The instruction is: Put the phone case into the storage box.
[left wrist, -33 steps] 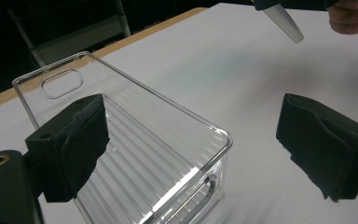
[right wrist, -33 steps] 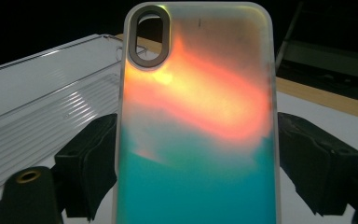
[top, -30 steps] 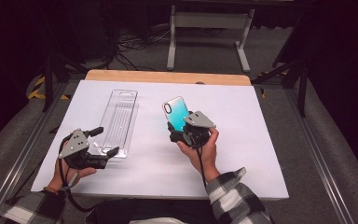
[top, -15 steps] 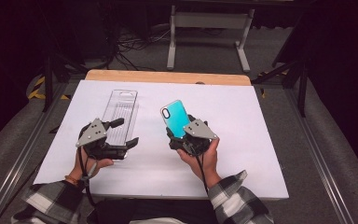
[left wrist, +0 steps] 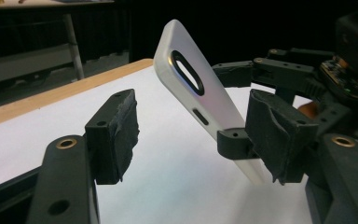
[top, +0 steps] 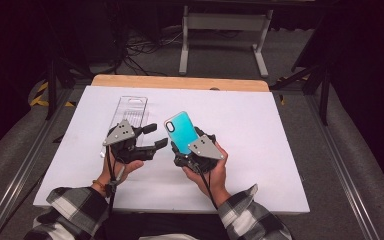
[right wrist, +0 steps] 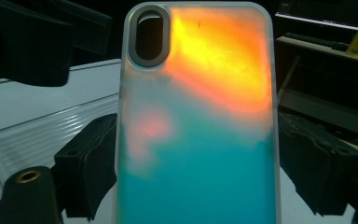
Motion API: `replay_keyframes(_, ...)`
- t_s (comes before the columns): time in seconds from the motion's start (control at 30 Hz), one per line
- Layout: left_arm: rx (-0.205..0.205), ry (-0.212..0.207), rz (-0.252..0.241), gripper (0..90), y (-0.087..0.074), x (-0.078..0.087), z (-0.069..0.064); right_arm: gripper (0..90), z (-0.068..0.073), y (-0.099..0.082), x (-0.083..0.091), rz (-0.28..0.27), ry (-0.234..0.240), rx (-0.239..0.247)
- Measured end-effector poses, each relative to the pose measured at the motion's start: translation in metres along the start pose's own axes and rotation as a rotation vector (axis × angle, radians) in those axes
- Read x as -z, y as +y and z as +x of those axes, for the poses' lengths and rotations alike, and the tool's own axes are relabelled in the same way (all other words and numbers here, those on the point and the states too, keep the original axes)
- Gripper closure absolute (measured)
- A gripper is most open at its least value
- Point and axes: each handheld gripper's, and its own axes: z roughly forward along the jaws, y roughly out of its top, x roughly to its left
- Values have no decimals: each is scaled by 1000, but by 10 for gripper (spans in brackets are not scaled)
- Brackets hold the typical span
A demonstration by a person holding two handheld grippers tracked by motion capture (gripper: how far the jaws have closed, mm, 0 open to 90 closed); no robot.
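Above bare table (top: pixel 260 150), right claw (top: pixel 182 150) pinches phone case's (top: pixel 181 131) edges; left claw (top: pixel 155 136), spread, has been closing beside it.

Left tool (top: pixel 152 136) agape, right tool (top: pixel 184 154) clamped.

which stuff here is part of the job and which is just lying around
In the job:
- phone case, held upright in the right gripper
- left gripper, jaws apart and just closing, nothing between them, beside the case
- clear plastic package, lying on the table behind the left gripper

Just lying about:
- white table sheet
- wooden edge
- metal stand
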Motion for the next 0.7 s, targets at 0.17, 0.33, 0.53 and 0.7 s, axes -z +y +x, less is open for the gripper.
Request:
replay_keyframes(0.17, 38, -13, -4, 390, 0, -6, 3, 174, 3, -1, 0, -15, -4, 13)
replay_keyframes(0.33, 62, -35, -11, 472, 1, -11, 5, 174, 6, -2, 0, -24, -11, 35)
replay_keyframes(0.53, 89, -67, -39, 622, 0, -13, 8, 174, 10, -3, 1, -39, -15, 61)
replay_keyframes(0.7, 92, -74, -54, 658, 0, -11, 9, 174, 13, -3, 1, -46, -19, 75)
